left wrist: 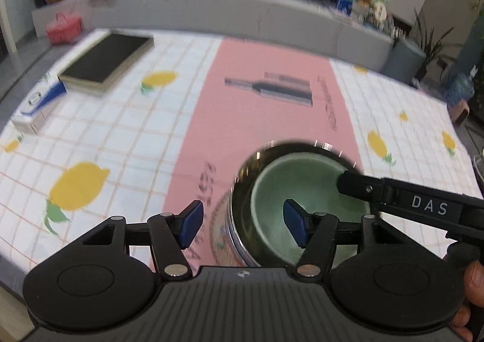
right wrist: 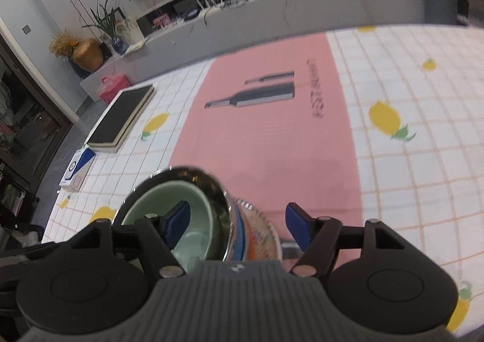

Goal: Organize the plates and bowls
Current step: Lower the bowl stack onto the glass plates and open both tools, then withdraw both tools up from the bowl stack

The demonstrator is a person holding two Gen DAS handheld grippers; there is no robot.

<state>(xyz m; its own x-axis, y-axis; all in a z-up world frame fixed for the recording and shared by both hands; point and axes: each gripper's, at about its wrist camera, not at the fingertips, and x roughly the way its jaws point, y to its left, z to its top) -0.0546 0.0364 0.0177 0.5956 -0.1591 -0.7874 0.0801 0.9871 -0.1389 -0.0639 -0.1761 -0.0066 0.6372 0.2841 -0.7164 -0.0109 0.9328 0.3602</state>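
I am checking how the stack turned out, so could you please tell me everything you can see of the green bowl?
The green bowl is a small, pale celadon bowl that looks like glazed ceramic, smooth and empty. It sits upright, nested in a larger shiny metal bowl, nearer one side than centred. That metal bowl stands on patterned plates on the pink mat. No pad presses on the green bowl.

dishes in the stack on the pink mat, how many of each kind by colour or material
green bowl: 1, nested innermost
metal bowl: 1, around the green one
blue dish: 1, only its edge shows beneath
patterned plate: 1, at the bottom
total: 4 visible; anything hidden deeper cannot be told
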